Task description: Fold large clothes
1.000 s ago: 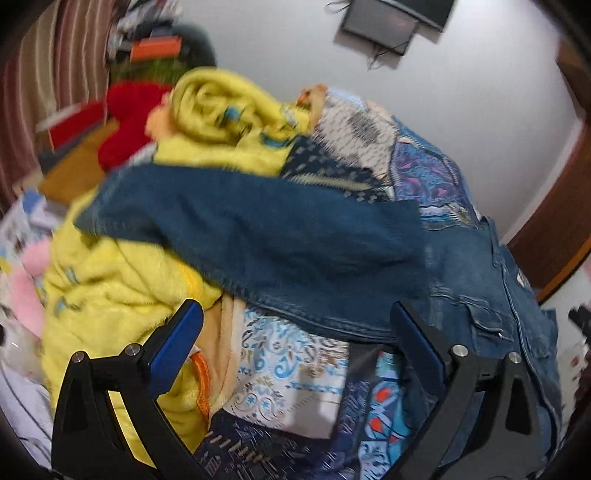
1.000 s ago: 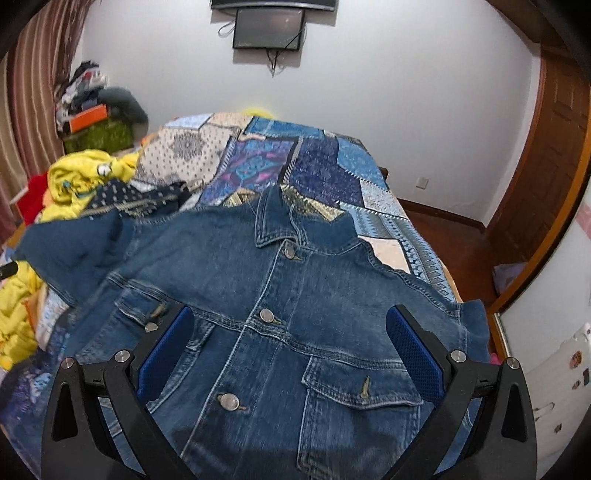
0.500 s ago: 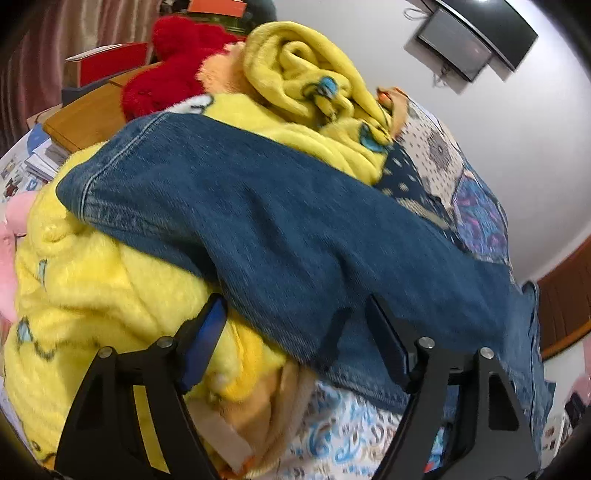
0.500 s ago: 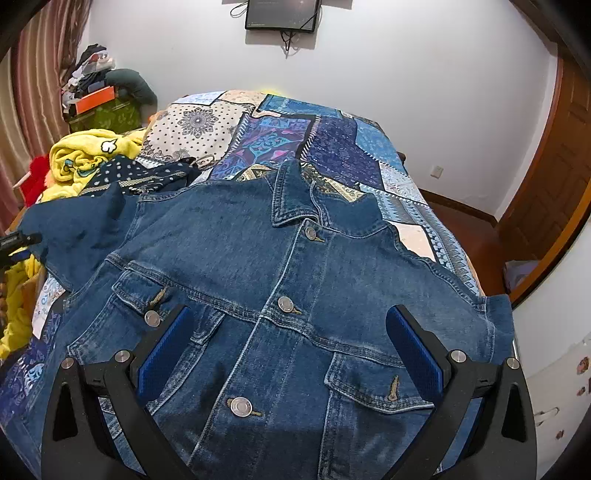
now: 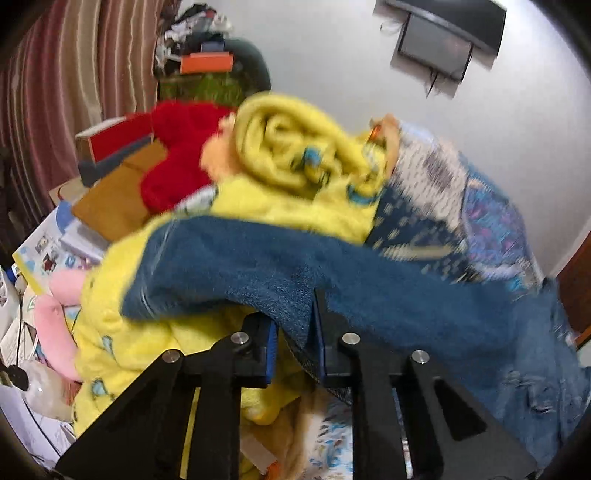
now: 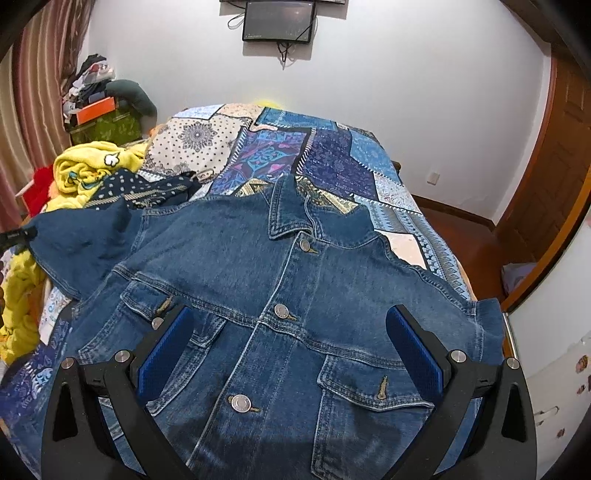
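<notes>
A blue denim jacket (image 6: 258,266) lies front-up and buttoned on the bed, collar toward the far wall. Its left sleeve (image 6: 85,240) stretches out over a yellow blanket. In the left wrist view that sleeve (image 5: 240,266) crosses the frame, and my left gripper (image 5: 295,325) is closing its jaws on the sleeve's near edge, with a fold of denim pinched between the blue pads. My right gripper (image 6: 289,314) hovers open over the jacket's chest, between the two pockets, with nothing between its fingers.
A rumpled yellow fleece blanket (image 5: 295,155) and a red plush item (image 5: 177,147) are heaped left of the jacket. The patchwork bedspread (image 6: 332,158) runs to the far wall under a screen (image 6: 279,20). Boxes and papers (image 5: 110,199) sit by the striped curtain; a wooden door (image 6: 554,184) stands at the right.
My left gripper swung toward the sleeve and went from wide open to nearly shut on its edge, lifting a fold. The right gripper stayed open and almost still.
</notes>
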`<state>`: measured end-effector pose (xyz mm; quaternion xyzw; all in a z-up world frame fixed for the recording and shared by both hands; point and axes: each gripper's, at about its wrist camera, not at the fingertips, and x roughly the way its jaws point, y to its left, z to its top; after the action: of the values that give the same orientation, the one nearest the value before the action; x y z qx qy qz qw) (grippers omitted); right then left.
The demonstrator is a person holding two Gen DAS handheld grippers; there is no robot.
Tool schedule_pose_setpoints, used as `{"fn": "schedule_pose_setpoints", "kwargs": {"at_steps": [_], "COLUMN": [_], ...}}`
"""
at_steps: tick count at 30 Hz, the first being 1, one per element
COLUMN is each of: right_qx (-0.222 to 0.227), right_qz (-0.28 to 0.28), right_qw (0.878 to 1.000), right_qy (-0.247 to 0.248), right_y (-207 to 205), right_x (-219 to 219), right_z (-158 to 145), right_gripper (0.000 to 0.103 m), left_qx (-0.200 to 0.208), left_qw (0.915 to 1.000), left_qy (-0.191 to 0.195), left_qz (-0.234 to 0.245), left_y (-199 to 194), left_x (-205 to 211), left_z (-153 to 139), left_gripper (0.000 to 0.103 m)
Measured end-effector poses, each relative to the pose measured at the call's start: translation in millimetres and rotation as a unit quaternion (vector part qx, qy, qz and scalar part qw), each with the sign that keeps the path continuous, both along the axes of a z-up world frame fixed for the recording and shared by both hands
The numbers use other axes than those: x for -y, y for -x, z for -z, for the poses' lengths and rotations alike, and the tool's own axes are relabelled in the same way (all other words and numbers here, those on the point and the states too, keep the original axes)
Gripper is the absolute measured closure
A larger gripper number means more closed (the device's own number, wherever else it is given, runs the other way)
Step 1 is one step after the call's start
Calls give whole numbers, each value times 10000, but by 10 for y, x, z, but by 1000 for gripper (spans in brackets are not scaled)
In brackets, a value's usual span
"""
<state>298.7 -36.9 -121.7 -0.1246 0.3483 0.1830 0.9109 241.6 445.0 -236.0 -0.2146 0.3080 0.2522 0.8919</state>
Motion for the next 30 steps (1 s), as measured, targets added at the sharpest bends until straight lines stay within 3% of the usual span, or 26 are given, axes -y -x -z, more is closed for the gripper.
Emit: {"fn": "schedule_pose_setpoints", "kwargs": {"at_steps": [4,9,17,24,28,30], "right_qx": [58,31,-389,-431,-542,-610], "right_qz": [-57,-167,-142,83,241,291], "right_qw": [9999,9996,9987,9982,9968,9959], "right_qy": [-125,-235,-298,-407,-529,-608], "right_y": [60,79,22,39,16,9], "right_x": [47,105,285,611,813,890], "right_z": [-81,-133,5,-34,-37,-26], "right_gripper": [0,0,0,0,0,0], "left_qx": [339,841,1227,1135,938,656], "left_qw": [9994,9944,9801,9649,9531,9482], "left_qy": [-87,-319,-538,-391,-288,-294], "left_qz": [71,560,1467,2335,2863,3093], "left_y": [75,40,-490,-1065,-1254,-1369], "left_x": [92,415,1328,2295,2847,3150], "left_z": [-374,-882,-1490,-1545,-1375,-1208], "left_gripper": [91,92,94,94,95,96]}}
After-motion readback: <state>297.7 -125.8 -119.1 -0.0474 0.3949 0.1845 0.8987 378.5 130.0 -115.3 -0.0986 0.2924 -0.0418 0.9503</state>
